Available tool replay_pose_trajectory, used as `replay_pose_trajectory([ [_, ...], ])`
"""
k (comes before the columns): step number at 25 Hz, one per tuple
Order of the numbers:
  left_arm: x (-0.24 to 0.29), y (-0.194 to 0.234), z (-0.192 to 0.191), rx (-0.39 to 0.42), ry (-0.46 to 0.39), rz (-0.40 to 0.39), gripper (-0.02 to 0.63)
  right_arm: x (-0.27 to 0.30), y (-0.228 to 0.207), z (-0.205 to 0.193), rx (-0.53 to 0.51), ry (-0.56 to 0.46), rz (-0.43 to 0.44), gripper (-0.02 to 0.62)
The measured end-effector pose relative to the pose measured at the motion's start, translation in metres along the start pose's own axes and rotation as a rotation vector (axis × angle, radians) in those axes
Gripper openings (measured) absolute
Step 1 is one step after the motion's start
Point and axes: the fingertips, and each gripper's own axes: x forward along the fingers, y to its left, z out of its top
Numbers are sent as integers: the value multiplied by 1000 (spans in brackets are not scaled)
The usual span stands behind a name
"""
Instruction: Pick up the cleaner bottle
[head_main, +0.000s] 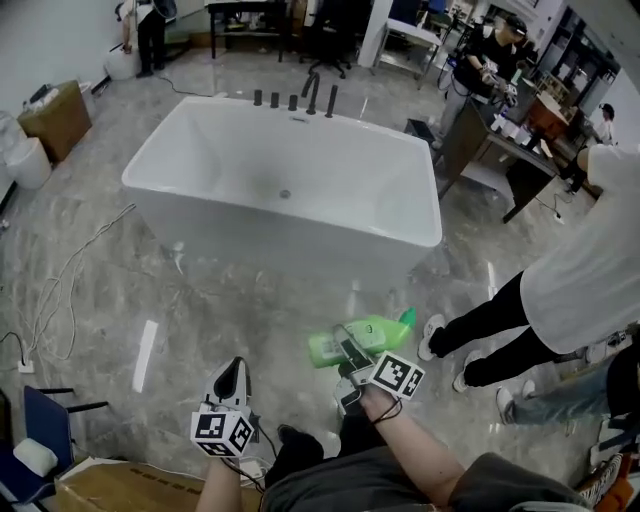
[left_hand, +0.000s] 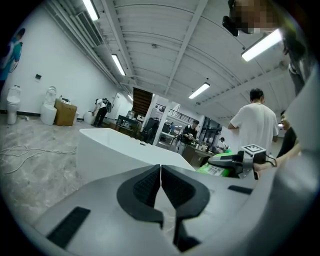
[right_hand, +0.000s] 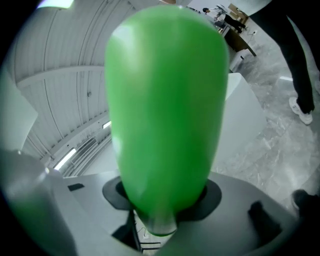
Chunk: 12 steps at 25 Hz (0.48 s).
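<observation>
I have the green cleaner bottle (head_main: 362, 339) pinched in my right tongs (head_main: 348, 356), off the floor and lying roughly on its side in the head view, its darker green cap end pointing right. In the right gripper view the bottle fills most of the picture, its body wedged between the 2 dark pads, which press on it from either side. My left tongs (left_hand: 160, 182) are pressed together with nothing between them (the ribbed pads meet along 1 thin line), and they sit lower left of the bottle in the head view, well apart from it. Below the bottle is grey marbled floor (head_main: 200, 310). Beyond it stands a white bathtub (head_main: 285, 185) with dark taps (head_main: 312, 92) along its far rim. A person in a white top and dark trousers (head_main: 585, 290) stands just right of the bottle. Further left, a thin cable (head_main: 70, 270) trails across the floor and a cardboard box (head_main: 58, 118) sits by the wall.
</observation>
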Motion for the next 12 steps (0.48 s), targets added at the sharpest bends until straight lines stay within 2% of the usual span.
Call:
replay_pose_trajectory([
  [7,-28,-23,29,26,-68,15,17,-28,37,16,-4,-1,86,199],
  [12,-31,-60,26,60,-77,9,17,-57,41,21,7,44,144,199],
])
